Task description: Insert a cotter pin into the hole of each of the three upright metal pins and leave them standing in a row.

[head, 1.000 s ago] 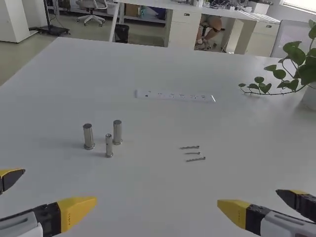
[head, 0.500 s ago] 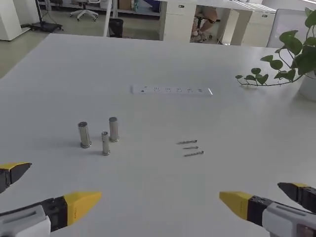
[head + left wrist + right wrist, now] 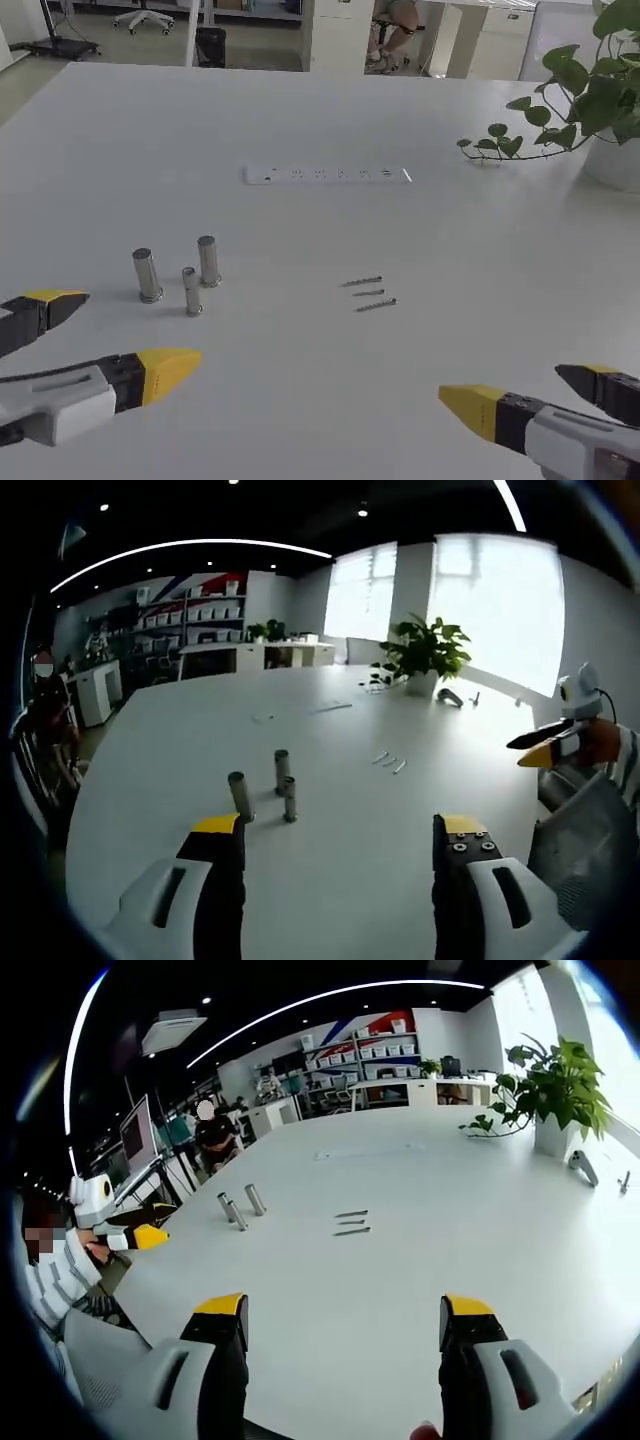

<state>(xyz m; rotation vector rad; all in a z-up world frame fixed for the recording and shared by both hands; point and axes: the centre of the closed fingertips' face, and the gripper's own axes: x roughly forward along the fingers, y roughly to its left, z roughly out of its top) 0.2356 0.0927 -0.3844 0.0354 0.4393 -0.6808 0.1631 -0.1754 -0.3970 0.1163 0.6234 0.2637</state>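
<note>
Three upright metal pins stand in a loose cluster on the white table, left of centre; they appear again in the left gripper view and the right gripper view. Three small cotter pins lie side by side to their right, also visible as cotter pins and cotter pins. My left gripper hovers open near the table's front left, short of the metal pins. My right gripper is open at the front right, well short of the cotter pins. Both hold nothing.
A white power strip lies flat beyond the pins. A potted plant stands at the far right with trailing leaves. Desks, chairs and a seated person sit beyond the table's far edge.
The head camera has shifted, so the pins and power strip sit lower left in the picture. The left gripper has risen slightly into view. Nothing on the table has moved.
</note>
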